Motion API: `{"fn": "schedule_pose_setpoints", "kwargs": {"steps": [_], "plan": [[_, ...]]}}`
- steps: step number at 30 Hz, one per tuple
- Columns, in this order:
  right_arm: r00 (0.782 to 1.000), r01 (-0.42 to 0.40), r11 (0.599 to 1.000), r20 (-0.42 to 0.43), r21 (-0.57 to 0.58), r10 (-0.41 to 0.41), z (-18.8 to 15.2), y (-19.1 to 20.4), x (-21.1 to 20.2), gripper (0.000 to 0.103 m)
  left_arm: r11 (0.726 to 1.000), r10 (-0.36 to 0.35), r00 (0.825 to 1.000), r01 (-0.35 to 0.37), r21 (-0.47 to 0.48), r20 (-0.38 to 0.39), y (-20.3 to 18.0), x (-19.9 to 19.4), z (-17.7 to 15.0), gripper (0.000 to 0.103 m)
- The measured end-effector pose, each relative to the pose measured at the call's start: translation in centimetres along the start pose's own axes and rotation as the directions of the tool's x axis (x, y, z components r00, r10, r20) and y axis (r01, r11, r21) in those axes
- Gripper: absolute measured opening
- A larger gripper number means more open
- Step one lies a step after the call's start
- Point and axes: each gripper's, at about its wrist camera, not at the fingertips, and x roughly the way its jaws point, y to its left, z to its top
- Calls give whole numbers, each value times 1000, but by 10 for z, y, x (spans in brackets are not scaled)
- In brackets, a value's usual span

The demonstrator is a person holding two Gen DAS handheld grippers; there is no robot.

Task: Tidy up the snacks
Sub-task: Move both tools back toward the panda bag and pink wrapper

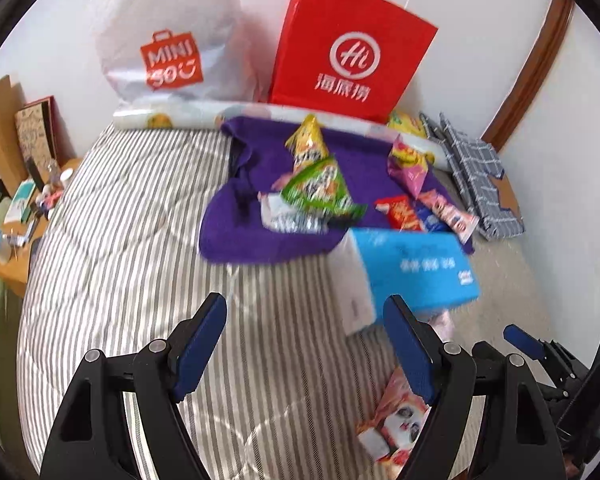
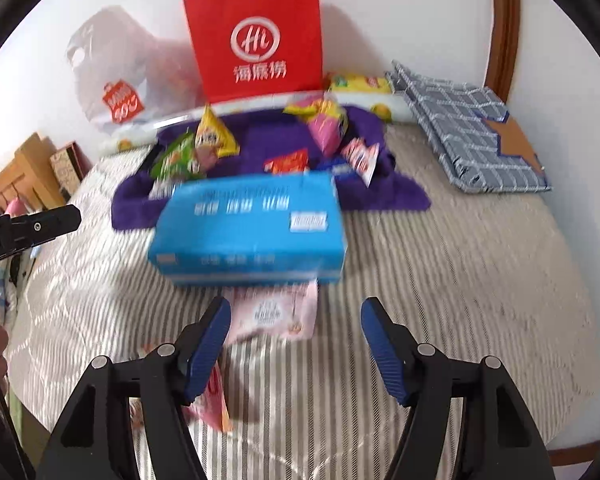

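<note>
Snack packets lie on a purple cloth at the far side of a striped bed: a green one, a yellow one, a pink one and a red one. A blue box rests in front of the cloth, with a pale pink sachet against its near edge. A panda-print packet lies on the bedding near me. My left gripper hovers open over the stripes, left of the box. My right gripper is open just short of the sachet, holding nothing.
A red paper bag and a white plastic shopping bag stand against the wall behind the cloth. A folded blue plaid fabric piece lies at the far right. A cluttered wooden desk borders the bed's left side.
</note>
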Motion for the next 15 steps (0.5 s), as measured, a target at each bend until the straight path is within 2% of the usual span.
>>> {"fn": "schedule_pose_setpoints", "kwargs": {"steps": [8, 15], "plan": [[998, -37, 999, -47, -14, 36, -9, 5, 30, 66, 1000, -10, 999, 9, -25, -48, 12, 19, -24, 80], [996, -55, 998, -77, -20, 53, -5, 8, 55, 66, 999, -4, 997, 1, -40, -75, 22, 29, -24, 80]]}}
